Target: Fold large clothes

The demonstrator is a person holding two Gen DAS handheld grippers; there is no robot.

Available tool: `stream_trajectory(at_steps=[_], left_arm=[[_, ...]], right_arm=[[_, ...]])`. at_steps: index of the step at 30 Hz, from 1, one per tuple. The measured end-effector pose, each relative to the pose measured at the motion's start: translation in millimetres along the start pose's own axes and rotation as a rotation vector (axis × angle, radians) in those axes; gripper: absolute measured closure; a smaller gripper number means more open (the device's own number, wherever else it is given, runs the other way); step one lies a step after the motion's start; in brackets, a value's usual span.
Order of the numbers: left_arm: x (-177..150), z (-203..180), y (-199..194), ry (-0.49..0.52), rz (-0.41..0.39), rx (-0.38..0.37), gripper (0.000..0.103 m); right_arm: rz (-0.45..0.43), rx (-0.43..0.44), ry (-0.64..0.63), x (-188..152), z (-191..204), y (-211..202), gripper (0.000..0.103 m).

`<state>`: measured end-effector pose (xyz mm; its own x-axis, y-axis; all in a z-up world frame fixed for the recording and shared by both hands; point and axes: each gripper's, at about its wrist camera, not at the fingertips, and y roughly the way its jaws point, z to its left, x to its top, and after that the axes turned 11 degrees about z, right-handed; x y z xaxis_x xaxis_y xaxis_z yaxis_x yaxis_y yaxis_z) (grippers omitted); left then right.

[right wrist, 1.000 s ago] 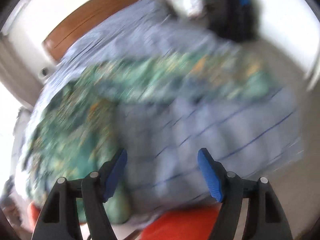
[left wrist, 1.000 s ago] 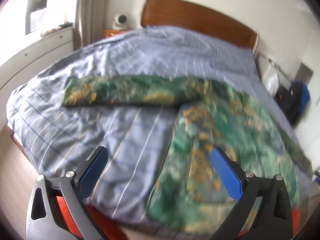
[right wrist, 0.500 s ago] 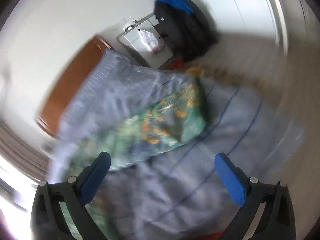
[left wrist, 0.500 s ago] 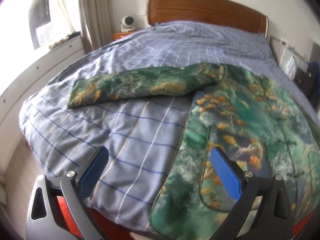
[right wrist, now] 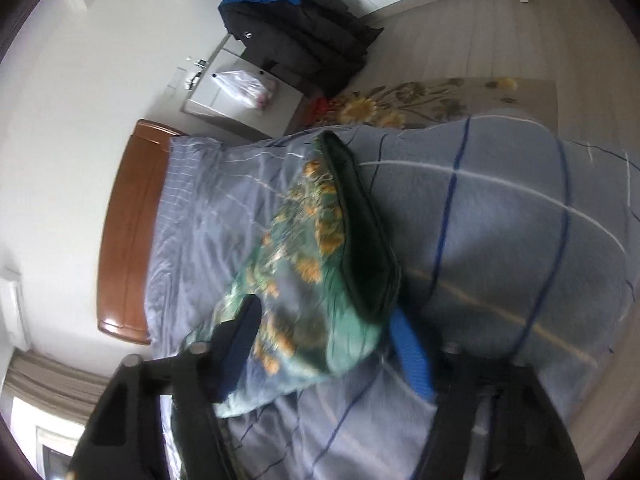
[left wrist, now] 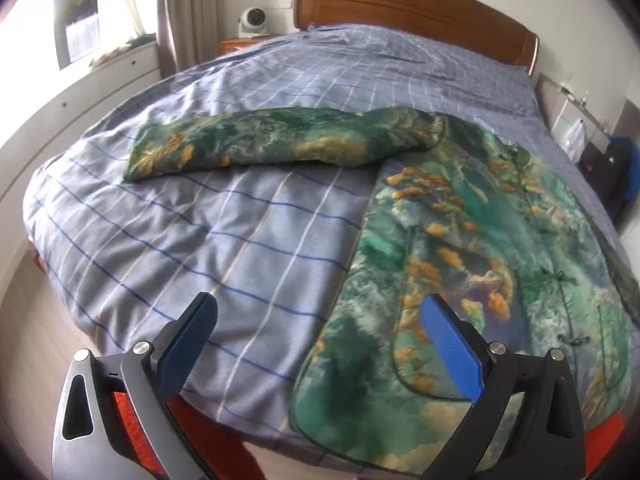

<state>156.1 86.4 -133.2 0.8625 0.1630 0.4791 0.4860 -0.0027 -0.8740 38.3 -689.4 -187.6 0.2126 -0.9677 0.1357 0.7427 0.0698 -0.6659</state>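
A large green jacket with orange floral print (left wrist: 472, 240) lies spread on the blue checked bedspread (left wrist: 248, 240), one sleeve (left wrist: 256, 144) stretched out to the left. My left gripper (left wrist: 320, 332) is open and empty, hovering above the bed's near edge by the jacket's hem. In the right wrist view the other sleeve's cuff (right wrist: 320, 264) lies on the bedspread (right wrist: 500, 216). My right gripper (right wrist: 328, 344) is open, its two blue pads on either side of the sleeve end, close to the fabric.
A wooden headboard (left wrist: 420, 12) stands at the far end. A bedside cabinet with a white fan (left wrist: 252, 20) is at back left. A white cabinet (right wrist: 244, 104), dark clothes (right wrist: 296, 40) and a floral rug (right wrist: 432, 100) lie beside the bed.
The left gripper has steadied above the bed's near edge. The right gripper swung across to the far sleeve and now straddles its cuff, still open.
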Motion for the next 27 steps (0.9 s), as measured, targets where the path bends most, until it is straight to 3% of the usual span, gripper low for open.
stream_trajectory(at_steps=[1, 4, 9, 14, 17, 21, 24, 26, 27], left_arm=[[-1, 1, 1, 0.001, 0.001, 0.004, 0.001], [-4, 5, 5, 0.0, -0.02, 0.017, 0.001], [-8, 12, 26, -0.019, -0.031, 0.038, 0.001], [-22, 28, 40, -0.044, -0.067, 0.06, 0.001], [-33, 45, 42, -0.069, -0.083, 0.058, 0.001], [-36, 69, 47, -0.161, -0.04, 0.007, 0.001], [-37, 76, 48, -0.187, -0.041, -0.002, 0.001], [-38, 75, 50, -0.187, -0.036, -0.001, 0.001], [-38, 73, 51, -0.184, -0.033, 0.003, 0.001]], right_arm=[[-0.002, -0.043, -0.008, 4, 2, 3, 0.094], [-0.041, -0.06, -0.033, 3, 24, -7, 0.093], [-0.03, 0.101, -0.299, -24, 165, -18, 0.093], [0.086, 0.287, -0.599, -109, 333, 13, 0.094], [0.157, 0.313, -0.717, -173, 399, 60, 0.094], [0.24, 0.274, -0.805, -253, 437, 139, 0.094], [0.288, 0.19, -0.835, -305, 432, 201, 0.092], [0.348, 0.143, -0.824, -331, 419, 245, 0.079], [0.377, 0.128, -0.821, -336, 416, 259, 0.067]])
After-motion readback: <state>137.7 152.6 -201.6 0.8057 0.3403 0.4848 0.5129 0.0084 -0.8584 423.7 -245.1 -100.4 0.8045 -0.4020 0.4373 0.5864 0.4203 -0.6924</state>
